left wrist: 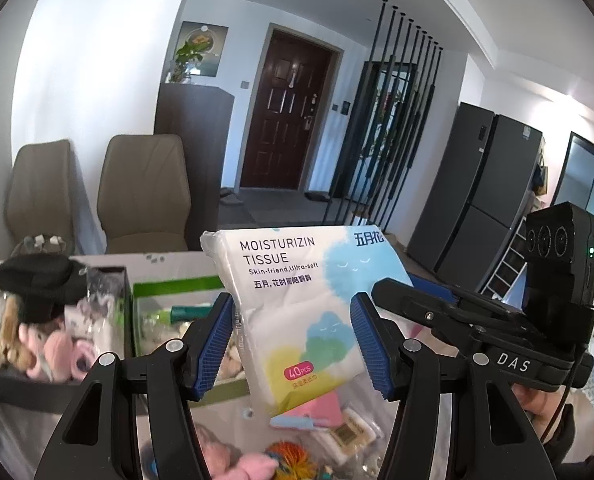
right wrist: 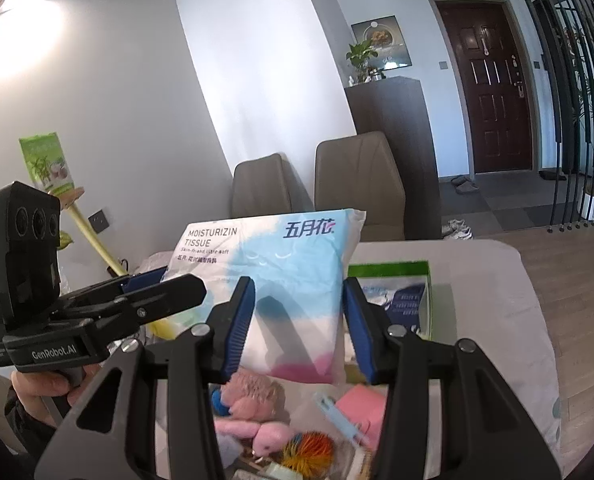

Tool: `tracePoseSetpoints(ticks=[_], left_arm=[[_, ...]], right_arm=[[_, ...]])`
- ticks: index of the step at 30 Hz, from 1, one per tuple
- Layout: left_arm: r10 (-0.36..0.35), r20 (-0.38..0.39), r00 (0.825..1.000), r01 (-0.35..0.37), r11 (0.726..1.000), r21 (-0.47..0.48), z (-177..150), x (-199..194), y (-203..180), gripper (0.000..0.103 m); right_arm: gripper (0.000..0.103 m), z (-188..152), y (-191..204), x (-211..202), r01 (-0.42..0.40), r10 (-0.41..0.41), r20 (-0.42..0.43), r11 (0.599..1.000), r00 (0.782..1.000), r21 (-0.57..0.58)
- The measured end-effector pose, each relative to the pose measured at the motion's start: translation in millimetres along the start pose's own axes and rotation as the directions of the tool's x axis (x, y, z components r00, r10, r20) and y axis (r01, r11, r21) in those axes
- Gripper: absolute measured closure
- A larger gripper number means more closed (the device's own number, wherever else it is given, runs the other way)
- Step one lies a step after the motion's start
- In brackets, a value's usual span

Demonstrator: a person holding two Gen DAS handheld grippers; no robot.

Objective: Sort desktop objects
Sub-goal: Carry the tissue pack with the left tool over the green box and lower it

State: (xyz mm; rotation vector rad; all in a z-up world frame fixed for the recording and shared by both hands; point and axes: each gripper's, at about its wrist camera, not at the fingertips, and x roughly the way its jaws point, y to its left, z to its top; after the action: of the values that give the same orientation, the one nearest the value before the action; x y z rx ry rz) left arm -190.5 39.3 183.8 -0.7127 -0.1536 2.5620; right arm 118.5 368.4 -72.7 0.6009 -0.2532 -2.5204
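A white pack of moisturizing tissue (left wrist: 297, 312) with blue, green and yellow clouds is held up above the table between both grippers. My left gripper (left wrist: 293, 336) has its blue pads against the pack's two sides. My right gripper (right wrist: 297, 316) also grips the same pack (right wrist: 281, 280) from the other side. In the left wrist view the right gripper's body (left wrist: 489, 328) reaches in from the right. In the right wrist view the left gripper's body (right wrist: 97, 312) reaches in from the left.
On the table lie pink plush toys (right wrist: 253, 420), an orange spiky ball (right wrist: 309, 448), a pink pad (right wrist: 361, 404) and a blue clip (right wrist: 337, 416). A black tray of plush items (left wrist: 37, 336) and a green-rimmed box (left wrist: 169, 304) stand behind. Two chairs (left wrist: 145, 196) stand beyond.
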Motion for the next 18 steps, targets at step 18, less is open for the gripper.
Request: tracePoseSetpoints(ticks=[18], left_arm=[[-0.034,-0.086,0.996,0.028,0.997,-0.076,28.0,119.2,41.0,0.043]], right_arm=[[0.056,18.8,-58.0,68.5,0.046,-0.042,-0.037,0.994,0.998,0.099]])
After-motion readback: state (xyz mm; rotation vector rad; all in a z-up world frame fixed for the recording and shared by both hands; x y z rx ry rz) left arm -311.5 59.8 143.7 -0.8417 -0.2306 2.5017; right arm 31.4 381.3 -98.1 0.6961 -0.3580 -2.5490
